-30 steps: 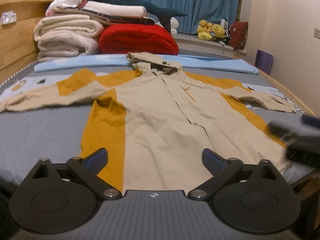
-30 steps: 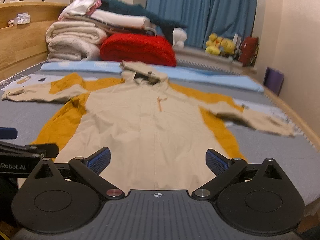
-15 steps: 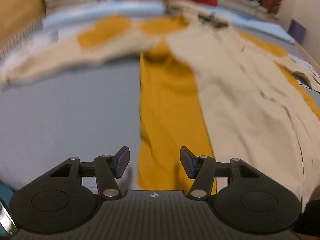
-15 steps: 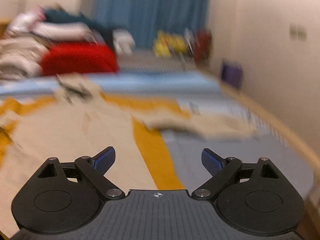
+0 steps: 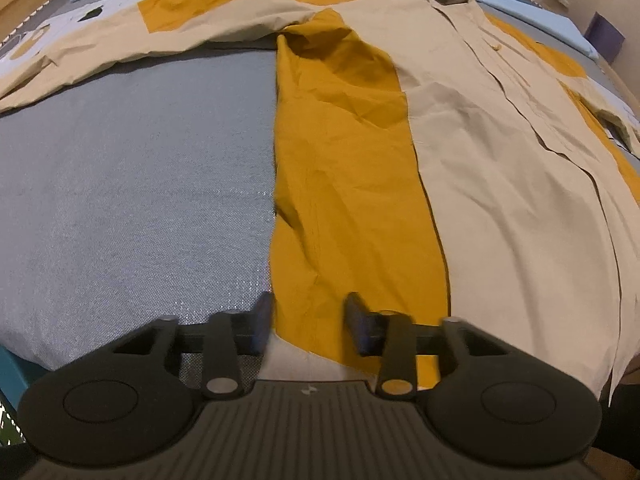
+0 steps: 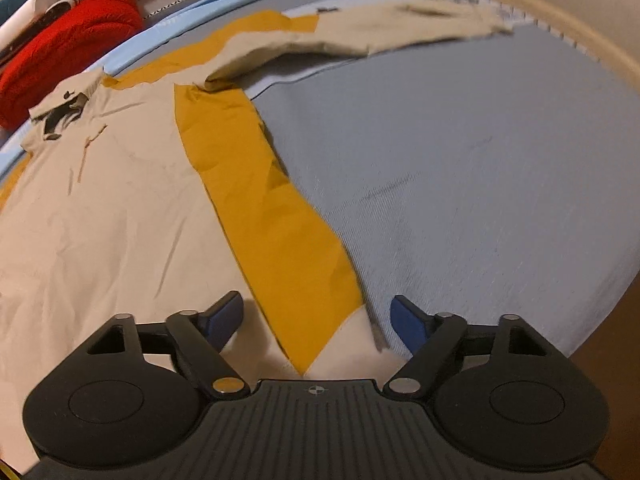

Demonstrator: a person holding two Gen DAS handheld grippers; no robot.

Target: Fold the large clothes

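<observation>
Grey bed point(image 5: 132, 184), jacket point(image 5: 500, 184) spread flat to near edge. Now down at both hem corners: left hand-held gripper point(image 5: 309, 322) closing around orange hem, right hand-held gripper point(image 6: 316, 320) narrowing, not yet clamped.

You look down on a bed point(image 6: 500, 168) spread with grey sheet, its wooden frame point(image 6: 560, 12) curving along the edge — a red blanket point(image 6: 60, 52) and pale blue bedding point(image 5: 532, 4) lie beyond, under warm indoor light.

Warm dim light, fisheye-warped edges
</observation>
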